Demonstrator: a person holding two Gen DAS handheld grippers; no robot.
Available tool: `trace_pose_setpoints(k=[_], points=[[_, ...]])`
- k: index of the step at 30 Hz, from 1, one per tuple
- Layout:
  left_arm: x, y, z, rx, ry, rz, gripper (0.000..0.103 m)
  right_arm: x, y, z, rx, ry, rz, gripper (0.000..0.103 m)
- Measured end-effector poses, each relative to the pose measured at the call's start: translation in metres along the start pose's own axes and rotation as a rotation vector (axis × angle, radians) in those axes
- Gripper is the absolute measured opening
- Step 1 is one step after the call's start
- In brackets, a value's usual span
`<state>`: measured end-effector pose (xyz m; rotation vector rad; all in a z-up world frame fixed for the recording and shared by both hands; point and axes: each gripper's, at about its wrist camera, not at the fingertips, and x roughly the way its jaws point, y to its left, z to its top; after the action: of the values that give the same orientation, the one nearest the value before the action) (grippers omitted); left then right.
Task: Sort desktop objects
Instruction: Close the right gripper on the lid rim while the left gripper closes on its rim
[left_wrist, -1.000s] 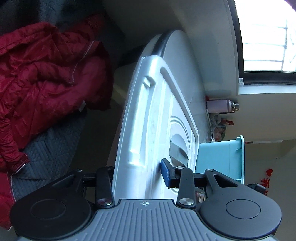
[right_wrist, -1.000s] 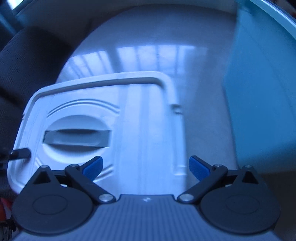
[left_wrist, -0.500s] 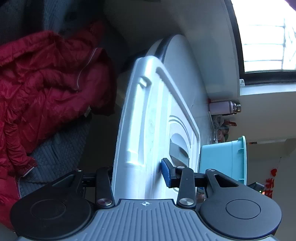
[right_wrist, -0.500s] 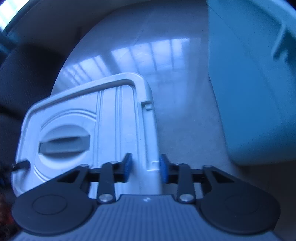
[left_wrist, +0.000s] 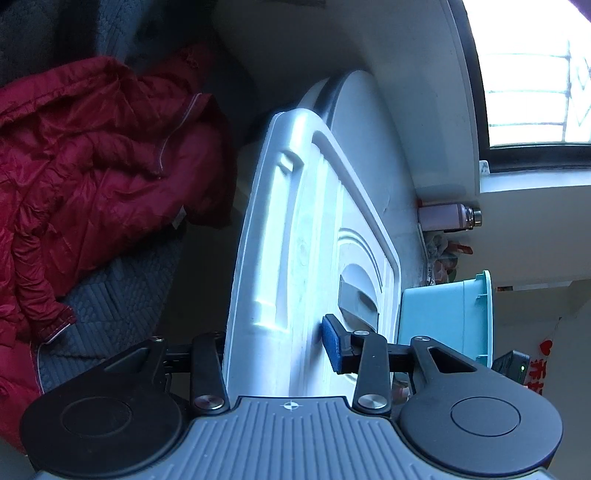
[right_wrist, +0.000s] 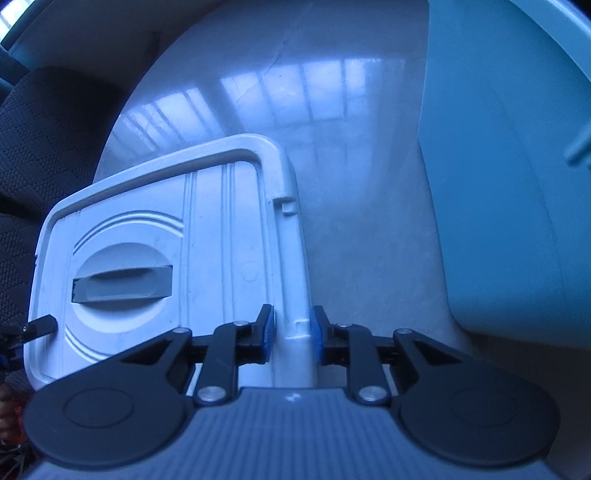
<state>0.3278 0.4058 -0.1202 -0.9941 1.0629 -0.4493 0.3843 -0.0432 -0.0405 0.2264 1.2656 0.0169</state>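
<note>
both tongs pinch the white bin lid (right_wrist: 155, 258): left tongs (left_wrist: 275, 343) one edge, right tongs (right_wrist: 291, 332) its rim. uneven pulling could slip it onto the surface (right_wrist: 351, 147).

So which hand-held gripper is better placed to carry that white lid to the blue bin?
Probably the right hand-held gripper: it is clamped on the white lid at the rim nearest the blue bin. The left hand-held gripper grips the lid's far end, away from the bin.
</note>
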Motion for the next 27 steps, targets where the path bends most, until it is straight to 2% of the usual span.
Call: trace_pose_setpoints(k=[4,8,10,16,21,27], points=[[-0.002,-0.004,-0.002,0.022,-0.008,-0.002,0.040,-0.010,-0.004,-0.004,-0.008,-0.021,0.009,0.019],[-0.010,-0.012,-0.004,0.059,-0.018,-0.025,0.036,-0.014,0.005,-0.015,-0.069,-0.035,-0.036,0.016],[-0.013,-0.017,-0.004,0.074,-0.025,-0.039,0.034,-0.017,0.009,-0.014,-0.077,-0.049,-0.020,0.003],[-0.016,-0.015,-0.007,0.067,-0.025,-0.031,0.034,-0.018,0.012,-0.014,-0.067,-0.029,-0.020,0.004],[-0.021,-0.013,-0.013,0.065,-0.023,-0.027,0.034,-0.026,0.006,-0.024,-0.037,-0.045,0.002,0.003],[-0.029,-0.017,-0.015,0.073,-0.042,-0.042,0.031,-0.031,0.013,-0.023,-0.059,-0.055,0.000,0.003]])
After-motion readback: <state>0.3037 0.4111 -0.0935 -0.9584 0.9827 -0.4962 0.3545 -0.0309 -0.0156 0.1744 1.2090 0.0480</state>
